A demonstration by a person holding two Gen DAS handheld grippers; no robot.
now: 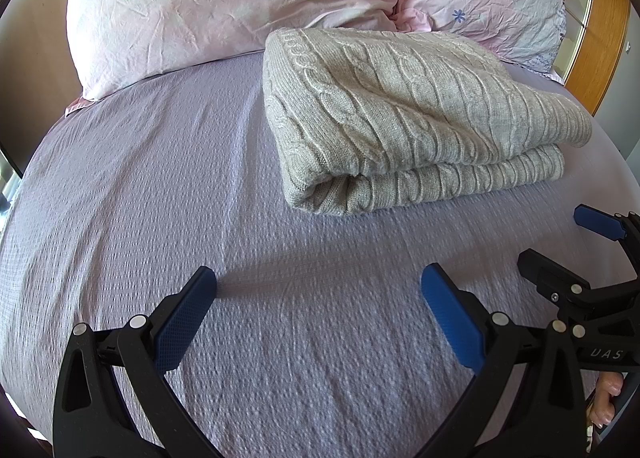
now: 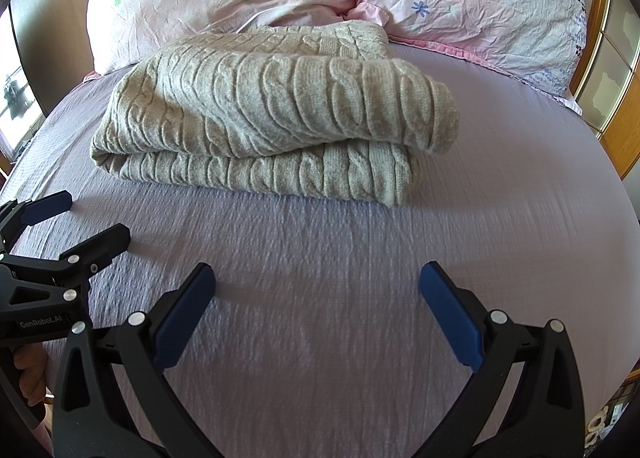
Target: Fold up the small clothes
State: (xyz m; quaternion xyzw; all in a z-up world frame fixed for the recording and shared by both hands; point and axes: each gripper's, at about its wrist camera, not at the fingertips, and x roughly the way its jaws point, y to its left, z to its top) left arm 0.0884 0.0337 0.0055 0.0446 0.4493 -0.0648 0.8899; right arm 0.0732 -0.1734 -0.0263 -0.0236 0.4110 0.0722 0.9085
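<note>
A beige cable-knit sweater [image 1: 404,113] lies folded into a thick bundle on the lilac bedsheet [image 1: 140,197], its far edge touching the two pink flowered pillows [image 1: 224,5] at the head of the bed. The fold shows as two stacked layers, the upper one slightly offset from the lower. The left gripper [image 1: 318,284] hovers over bare sheet on the near side of the sweater, its blue-padded fingers [image 1: 182,324] spread wide, nothing between them. The right gripper [image 2: 316,282] is just beside it, likewise spread wide and holding nothing, pointed at the sweater's near edge but apart from it. Each camera catches the other gripper at its edge: the right one at the right of the left view [image 1: 560,246], the left one at the left of the right view [image 2: 86,219], both with fingers parted. A wooden bed frame [image 1: 604,29] shows past the right pillow
</note>
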